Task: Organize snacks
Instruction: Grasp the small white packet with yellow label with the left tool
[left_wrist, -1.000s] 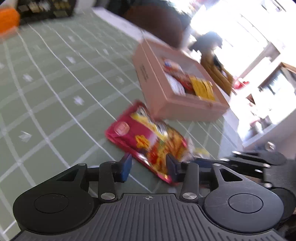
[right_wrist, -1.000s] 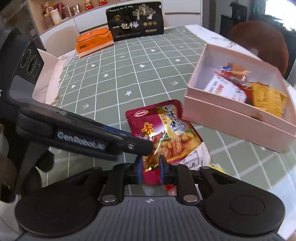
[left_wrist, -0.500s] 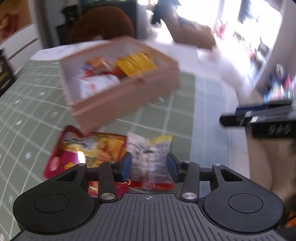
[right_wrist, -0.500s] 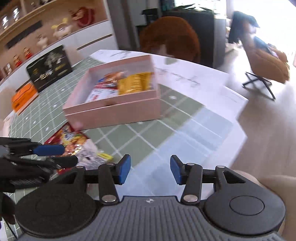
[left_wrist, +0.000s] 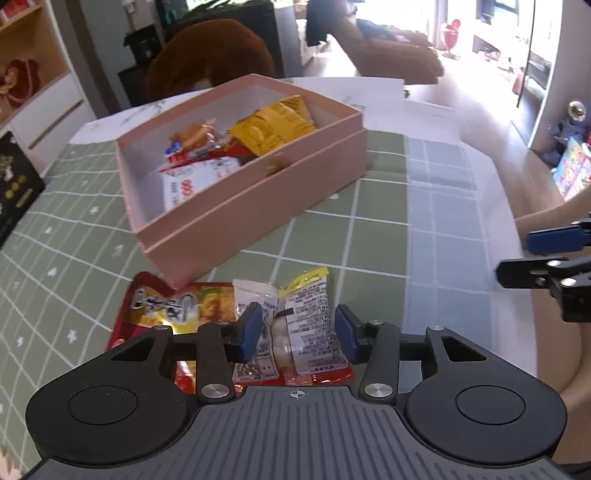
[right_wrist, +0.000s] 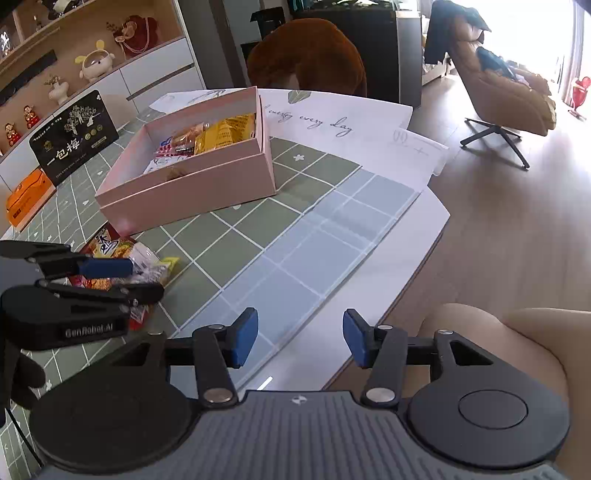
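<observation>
A pink box (left_wrist: 258, 206) holds several snack packets, one of them yellow (left_wrist: 273, 127); it also shows in the right wrist view (right_wrist: 192, 192). In front of it a clear packet with a yellow top (left_wrist: 306, 314) lies on a red snack bag (left_wrist: 177, 306). My left gripper (left_wrist: 298, 332) is open with its blue pads on either side of the clear packet, low over it. It shows from the side in the right wrist view (right_wrist: 110, 275). My right gripper (right_wrist: 300, 338) is open and empty, over the table's near right edge.
The table has a green checked cloth (left_wrist: 74, 236) with a pale blue strip (right_wrist: 325, 243) and white sheets (right_wrist: 332, 122) behind the box. A black box (right_wrist: 74, 136) and an orange box (right_wrist: 26, 195) stand at the far left. A brown chair (right_wrist: 306, 55) is behind the table.
My right gripper let go of the red bag, opened and drew back to the right. My left gripper swung around to face the box and now straddles the clear packet.
</observation>
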